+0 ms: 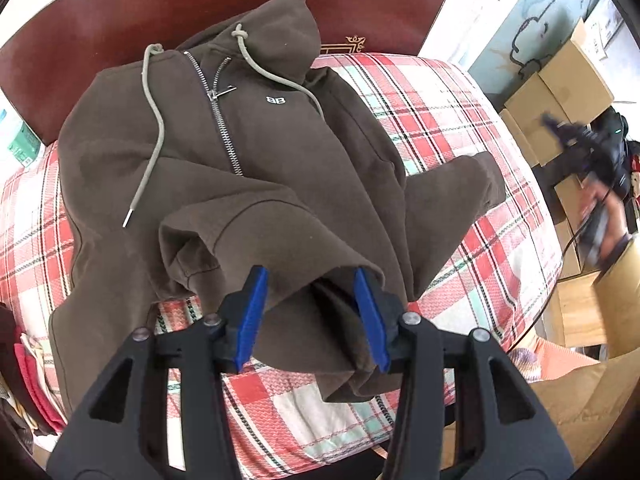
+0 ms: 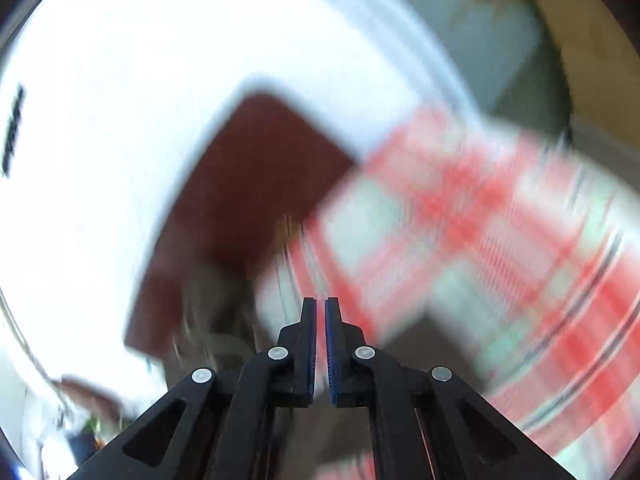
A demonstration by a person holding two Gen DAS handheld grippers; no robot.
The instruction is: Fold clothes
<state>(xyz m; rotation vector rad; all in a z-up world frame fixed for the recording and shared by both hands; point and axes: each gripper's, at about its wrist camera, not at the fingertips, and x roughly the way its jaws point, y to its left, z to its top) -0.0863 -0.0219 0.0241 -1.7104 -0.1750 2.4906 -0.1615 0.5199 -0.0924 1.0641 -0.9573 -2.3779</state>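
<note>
Brown hoodie [image 1: 280, 140]: front up on plaid sheet [image 1: 440, 112], zip partly done, hood toward dark red headboard [image 1: 200, 8]. Near sleeve [image 1: 240, 220] folded in across the chest, its cuff end bunched and trailing toward the camera. Far sleeve [image 1: 460, 188] splayed out sideways on the sheet, not yet folded. Pale drawstring [image 1: 156, 128] loose over the chest. Left gripper [image 1: 312, 292]: pointed steeply down, released, blue pads [image 1: 254, 312] standing apart with the bunched cuff lying between them; appears to brush the cloth on both sides without pinching it, though hard to be sure at the right pad. Right gripper [image 2: 320, 306]: clenched on nothing, off beside the bed in front of cardboard boxes [image 1: 560, 84], own view heavily smeared. Risks, as judged: lifting the left gripper away with cloth caught on a ribbed pad likely drags the sleeve back out and undoes the fold. Bunched cuff left as is probably gives a lumpy, crooked fold later. Reaching for the far sleeve with the right jaws closed means pushing fabric instead of gripping it, and a shove there could skew the body on the sheet. Drawstring may get trapped inside the next fold.
</note>
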